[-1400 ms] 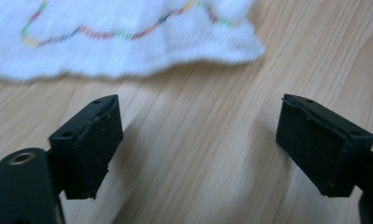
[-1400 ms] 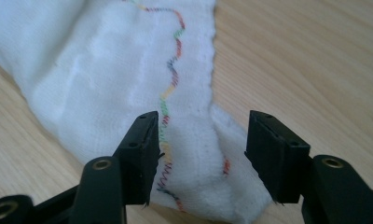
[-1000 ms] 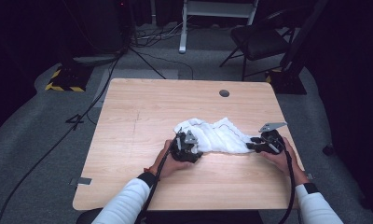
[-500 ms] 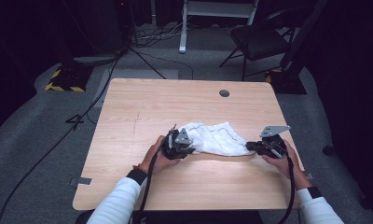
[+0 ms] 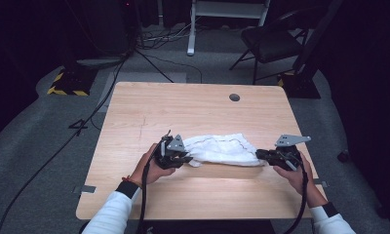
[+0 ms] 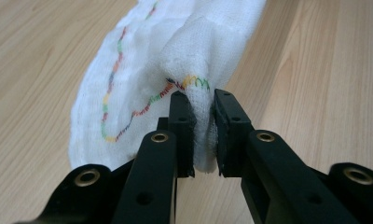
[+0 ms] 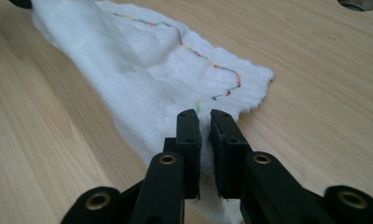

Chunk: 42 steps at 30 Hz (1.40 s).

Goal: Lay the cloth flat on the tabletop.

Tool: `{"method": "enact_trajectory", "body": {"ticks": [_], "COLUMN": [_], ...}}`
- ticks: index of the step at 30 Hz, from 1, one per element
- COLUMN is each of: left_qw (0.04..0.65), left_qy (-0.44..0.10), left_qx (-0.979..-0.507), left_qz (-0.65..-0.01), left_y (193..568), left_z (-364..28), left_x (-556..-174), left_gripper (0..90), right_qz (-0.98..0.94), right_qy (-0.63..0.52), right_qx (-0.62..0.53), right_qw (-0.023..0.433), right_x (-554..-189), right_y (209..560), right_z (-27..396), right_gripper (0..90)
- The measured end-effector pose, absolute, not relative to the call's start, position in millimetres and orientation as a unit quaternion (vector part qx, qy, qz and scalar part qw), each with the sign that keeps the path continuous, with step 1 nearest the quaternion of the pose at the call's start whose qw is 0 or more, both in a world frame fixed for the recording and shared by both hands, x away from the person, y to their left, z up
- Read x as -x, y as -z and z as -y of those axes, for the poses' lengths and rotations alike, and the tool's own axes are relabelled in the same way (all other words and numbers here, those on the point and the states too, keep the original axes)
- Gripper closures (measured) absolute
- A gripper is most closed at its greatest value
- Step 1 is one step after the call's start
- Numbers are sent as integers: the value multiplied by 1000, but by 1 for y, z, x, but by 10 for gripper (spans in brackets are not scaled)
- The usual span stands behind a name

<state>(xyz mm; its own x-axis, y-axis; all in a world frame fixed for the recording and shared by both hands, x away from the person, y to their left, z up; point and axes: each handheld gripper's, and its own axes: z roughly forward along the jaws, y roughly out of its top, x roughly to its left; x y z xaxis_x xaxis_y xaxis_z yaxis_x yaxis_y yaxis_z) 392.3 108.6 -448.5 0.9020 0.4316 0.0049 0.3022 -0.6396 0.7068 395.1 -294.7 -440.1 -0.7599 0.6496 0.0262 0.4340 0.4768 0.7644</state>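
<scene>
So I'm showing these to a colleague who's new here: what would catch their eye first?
The white cloth with rainbow-coloured stitching, stretched across the near half of the wooden table. The left gripper pinches its left end and the right gripper its right end, jaws shut on the fabric.

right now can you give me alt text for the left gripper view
The left gripper is shut on a bunched fold of a white cloth, pinched between its two black fingers. The cloth, edged with a wavy line of rainbow stitching, trails away over a light wooden table.
</scene>
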Motion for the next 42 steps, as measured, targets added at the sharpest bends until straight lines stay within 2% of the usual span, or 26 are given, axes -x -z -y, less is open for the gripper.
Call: {"method": "enact_trajectory", "body": {"ticks": [3, 4, 6, 7, 8, 11, 16, 21, 27, 29, 33, 35, 42], "left_qw": [361, 355, 348, 344, 343, 341, 346, 351, 329, 333, 348, 344, 329], "left_qy": [-85, -87, -84, -87, -89, -91, -103, -115, -135, -118, -121, -109, -107], "left_qx": [-902, -903, -904, -905, -904, -903, -890, -874, -879, -877, -869, -871, -875], "left_qz": [-220, -226, -232, -235, -239, -247, -279, -317, -318, -327, -330, -335, -338], "left_y": [458, 462, 465, 465, 465, 464, 462, 464, 473, 474, 477, 480, 489], "left_z": [-111, -111, -113, -114, -115, -121, -138, -147, -135, -132, -127, -124, -115], "left_x": [-391, -392, -392, -392, -392, -391, -393, -406, -421, -429, -441, -445, -454], "left_gripper": [695, 695, 616, 616, 551, 517, 391, 370, 311, 280, 256, 225, 208], "right_qz": [-856, -859, -862, -862, -866, -862, -853, -841, -845, -849, -860, -863, -875], "right_qy": [-376, -368, -353, -353, -347, -350, -354, -356, -354, -354, -341, -338, -308], "right_qx": [-321, -322, -333, -333, -329, -336, -349, -361, -354, -350, -346, -343, -344], "right_qw": [149, 153, 146, 146, 144, 147, 159, 187, 185, 176, 159, 152, 142], "right_x": [-395, -396, -402, -402, -404, -405, -411, -419, -437, -451, -476, -483, -499], "right_y": [448, 451, 460, 460, 462, 461, 456, 448, 444, 446, 459, 464, 477], "right_z": [286, 284, 284, 284, 286, 289, 299, 304, 297, 289, 268, 260, 243], "right_gripper": [786, 771, 715, 715, 672, 639, 554, 510, 471, 463, 432, 430, 413]}}
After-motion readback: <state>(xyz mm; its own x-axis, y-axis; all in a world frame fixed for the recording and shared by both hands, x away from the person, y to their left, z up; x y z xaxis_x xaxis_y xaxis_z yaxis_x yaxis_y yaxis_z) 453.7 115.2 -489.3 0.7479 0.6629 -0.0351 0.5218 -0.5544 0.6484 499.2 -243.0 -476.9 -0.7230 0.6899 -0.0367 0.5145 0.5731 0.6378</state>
